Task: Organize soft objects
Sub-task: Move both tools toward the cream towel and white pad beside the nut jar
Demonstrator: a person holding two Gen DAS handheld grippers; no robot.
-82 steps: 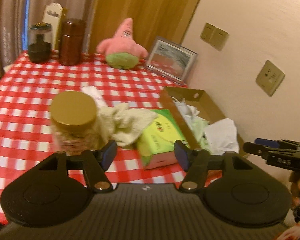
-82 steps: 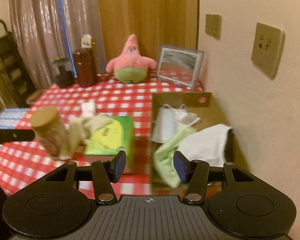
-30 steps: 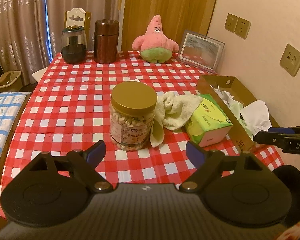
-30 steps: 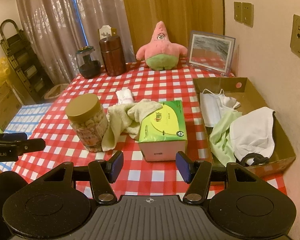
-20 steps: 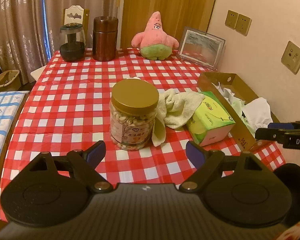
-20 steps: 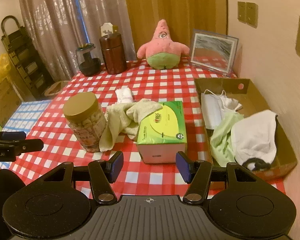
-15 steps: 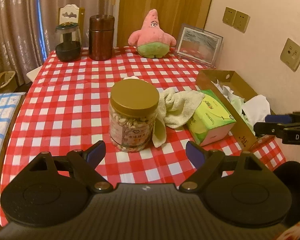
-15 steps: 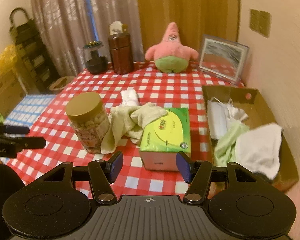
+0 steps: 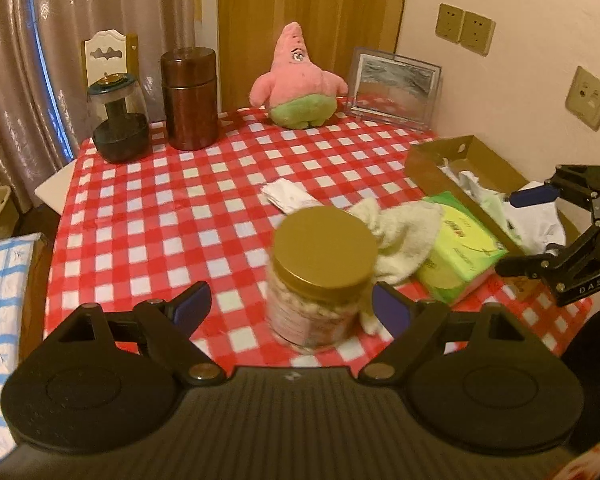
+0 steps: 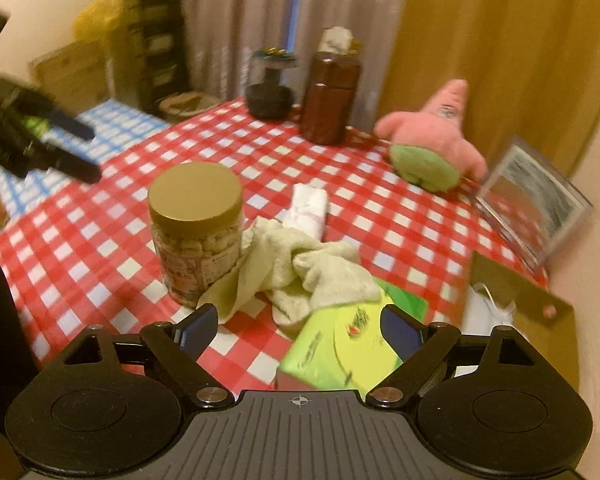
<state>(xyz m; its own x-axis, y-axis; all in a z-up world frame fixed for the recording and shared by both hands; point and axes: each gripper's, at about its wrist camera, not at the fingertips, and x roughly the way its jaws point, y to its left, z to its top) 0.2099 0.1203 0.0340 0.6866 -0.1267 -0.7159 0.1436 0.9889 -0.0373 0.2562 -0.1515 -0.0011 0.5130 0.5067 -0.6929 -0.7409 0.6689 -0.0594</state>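
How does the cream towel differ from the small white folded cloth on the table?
The cream towel is crumpled and larger, leaning on the jar and draped onto the green tissue box; the white folded cloth is neat, smaller, lying flat behind it. Both remain outside the cardboard box.

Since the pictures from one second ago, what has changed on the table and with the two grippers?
The right gripper has just been opening its jaws, nothing held, and swung left from the cardboard box toward the towel. The left gripper, open, moved nearer the jar. Jar, towel, tissue box and plush stayed put.
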